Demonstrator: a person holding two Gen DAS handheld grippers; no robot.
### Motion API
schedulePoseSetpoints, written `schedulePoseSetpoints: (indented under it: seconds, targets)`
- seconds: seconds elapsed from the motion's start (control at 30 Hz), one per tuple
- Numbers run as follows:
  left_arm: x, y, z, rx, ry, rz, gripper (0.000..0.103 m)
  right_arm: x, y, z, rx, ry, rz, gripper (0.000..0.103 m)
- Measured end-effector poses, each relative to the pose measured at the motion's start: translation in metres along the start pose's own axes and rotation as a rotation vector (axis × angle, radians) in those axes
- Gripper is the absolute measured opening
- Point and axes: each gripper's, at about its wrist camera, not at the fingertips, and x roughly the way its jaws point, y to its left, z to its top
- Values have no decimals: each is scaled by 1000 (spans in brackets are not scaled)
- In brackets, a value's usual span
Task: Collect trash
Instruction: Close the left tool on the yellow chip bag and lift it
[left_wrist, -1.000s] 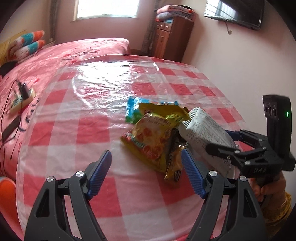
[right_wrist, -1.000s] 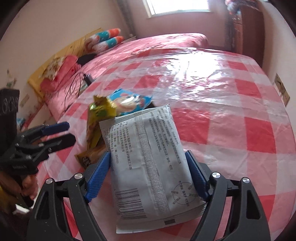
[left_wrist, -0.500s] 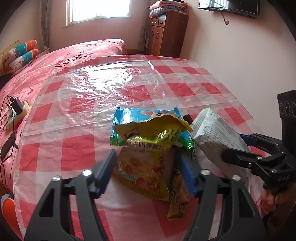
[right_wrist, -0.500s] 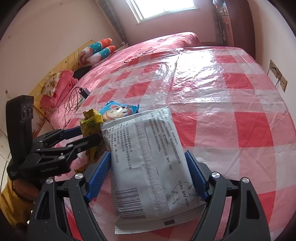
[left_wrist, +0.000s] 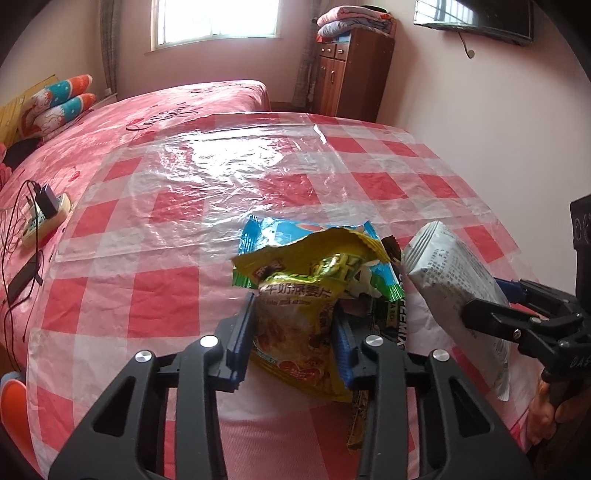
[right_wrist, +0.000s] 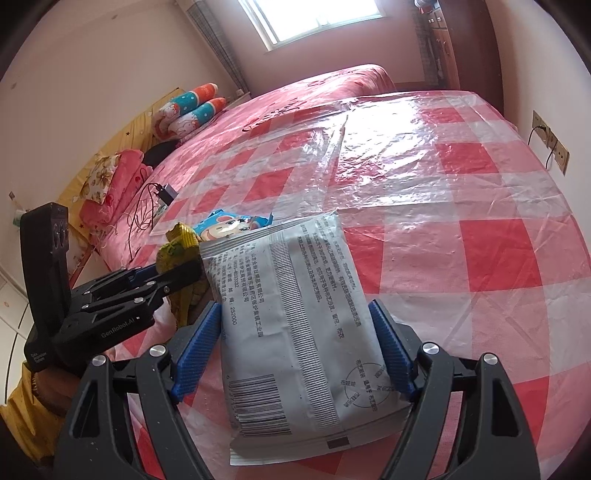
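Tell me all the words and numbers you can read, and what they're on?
"GenRobot.AI": on the left gripper.
"252000": on the white packet; its Chinese print is too small to read.
"MIX": on the dark wrapper, partly hidden.
Yellow snack bag: Chinese letters, blurred.

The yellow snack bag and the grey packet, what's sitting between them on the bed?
In the left wrist view, a dark wrapper with pale lettering lies between the yellow snack bag and the grey packet.
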Motion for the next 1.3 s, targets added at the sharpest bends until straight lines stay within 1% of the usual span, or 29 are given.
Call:
schedulePoseSetpoints:
  seconds: [0.33, 0.63, 1.1, 1.3]
  targets:
    - [-16, 13, -9, -49, -5, -25, 35, -6, -1, 0, 26, -25, -14, 79]
    - [-33, 35, -23, -88, -7, -38, 35, -7, 2, -1, 58, -46, 4, 79]
    - [-47, 79, -42, -169, -10, -35, 35, -5, 27, 2, 34, -65, -28, 79]
    - [-54, 96, -48, -198, -21, -33, 35, -1, 41, 2, 16, -58, -54, 79]
